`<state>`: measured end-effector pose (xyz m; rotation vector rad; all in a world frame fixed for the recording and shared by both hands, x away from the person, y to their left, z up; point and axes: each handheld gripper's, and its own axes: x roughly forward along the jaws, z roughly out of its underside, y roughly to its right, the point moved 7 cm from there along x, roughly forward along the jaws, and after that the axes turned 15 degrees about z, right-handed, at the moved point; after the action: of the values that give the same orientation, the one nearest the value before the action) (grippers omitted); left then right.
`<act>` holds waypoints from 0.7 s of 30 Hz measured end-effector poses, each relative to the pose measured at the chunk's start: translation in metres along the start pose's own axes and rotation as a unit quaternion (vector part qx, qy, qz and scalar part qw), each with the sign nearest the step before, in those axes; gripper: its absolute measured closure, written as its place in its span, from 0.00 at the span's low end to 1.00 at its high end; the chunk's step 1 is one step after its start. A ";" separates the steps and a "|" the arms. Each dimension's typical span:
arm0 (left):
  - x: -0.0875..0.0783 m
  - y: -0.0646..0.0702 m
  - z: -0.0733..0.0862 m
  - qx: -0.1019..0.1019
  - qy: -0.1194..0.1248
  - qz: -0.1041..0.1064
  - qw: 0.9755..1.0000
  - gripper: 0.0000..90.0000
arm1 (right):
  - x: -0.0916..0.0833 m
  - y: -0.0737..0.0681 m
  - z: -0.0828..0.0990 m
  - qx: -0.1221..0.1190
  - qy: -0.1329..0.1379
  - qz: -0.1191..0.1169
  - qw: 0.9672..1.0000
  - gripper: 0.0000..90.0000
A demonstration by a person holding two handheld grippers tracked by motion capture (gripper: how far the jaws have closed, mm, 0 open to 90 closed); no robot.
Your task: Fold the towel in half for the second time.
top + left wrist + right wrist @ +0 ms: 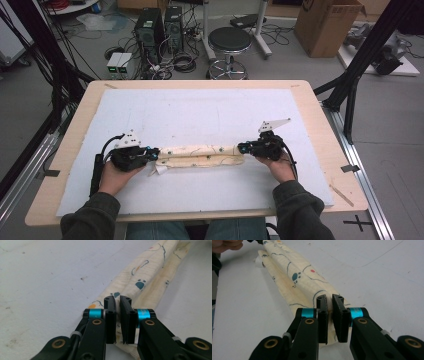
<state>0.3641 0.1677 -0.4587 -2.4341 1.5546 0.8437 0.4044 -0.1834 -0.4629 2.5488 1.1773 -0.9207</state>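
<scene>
A cream cloth (200, 155) with blue paw prints and thin coloured lines lies folded into a long narrow strip across the middle of the white mat. My left gripper (154, 154) is at the strip's left end, and its jaws are shut on the cloth (145, 272) in the left gripper view (117, 300). My right gripper (242, 148) is at the right end, and it pinches the cloth (294, 272) between its nearly closed jaws in the right gripper view (330, 298). The strip stretches flat between the two grippers.
The white mat (200, 110) covers most of a wooden table (320, 125). Beyond the far edge stand a black stool (229, 42), computer towers (150, 30) with cables and a cardboard box (327, 25). Black frame posts (352, 85) rise at both sides.
</scene>
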 end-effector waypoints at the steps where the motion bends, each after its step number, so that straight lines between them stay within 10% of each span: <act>1: 0.000 0.002 0.000 0.001 -0.001 0.000 1.000 0.92 | 0.000 0.000 0.001 -0.002 -0.001 -0.001 1.000 0.92; 12: 0.006 0.010 0.007 0.020 -0.036 -0.004 0.999 0.91 | -0.003 -0.005 0.015 -0.012 -0.003 0.002 1.000 0.90; 21: -0.002 0.013 0.018 -0.008 -0.013 0.027 1.000 0.74 | -0.006 -0.011 0.021 -0.008 -0.002 -0.011 1.000 0.80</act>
<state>0.3450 0.1700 -0.4708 -2.3916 1.6169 0.8959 0.3839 -0.1882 -0.4753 2.5238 1.2097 -0.9177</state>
